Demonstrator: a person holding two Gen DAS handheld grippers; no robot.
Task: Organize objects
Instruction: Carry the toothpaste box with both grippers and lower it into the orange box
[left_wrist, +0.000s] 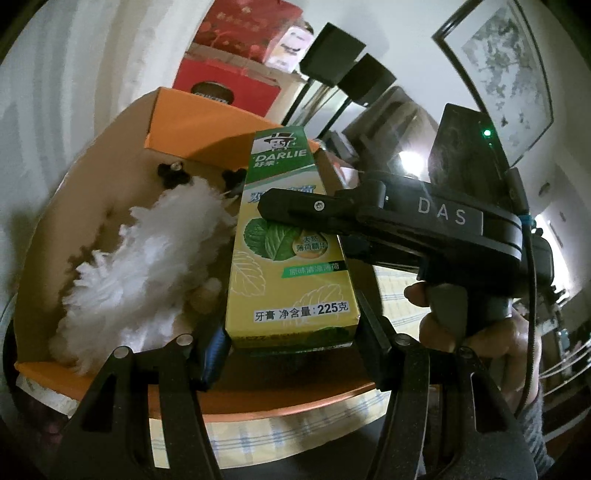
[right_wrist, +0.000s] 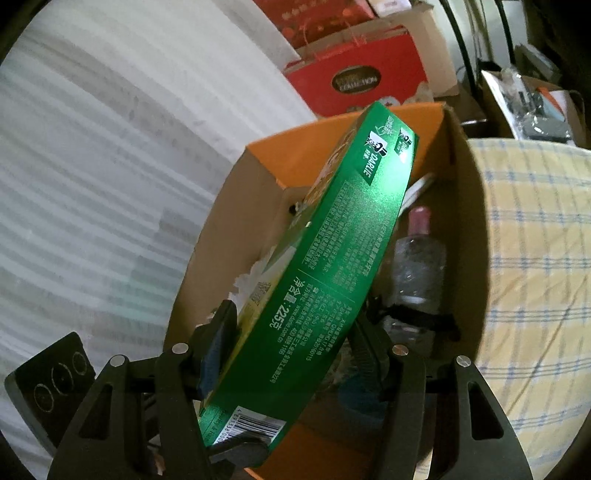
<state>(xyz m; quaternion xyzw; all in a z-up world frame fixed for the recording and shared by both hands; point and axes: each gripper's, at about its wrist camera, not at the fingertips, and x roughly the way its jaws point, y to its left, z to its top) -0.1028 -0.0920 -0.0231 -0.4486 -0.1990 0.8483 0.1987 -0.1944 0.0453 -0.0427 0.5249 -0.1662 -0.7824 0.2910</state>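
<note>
The left gripper clamps the toothpaste box's near end, its long axis running away from the fingers over the orange carton. The right gripper seemingly clamps the same box further along.

Both wrist views look steeply down, close over the orange carton, sharing the toothpaste box
</note>
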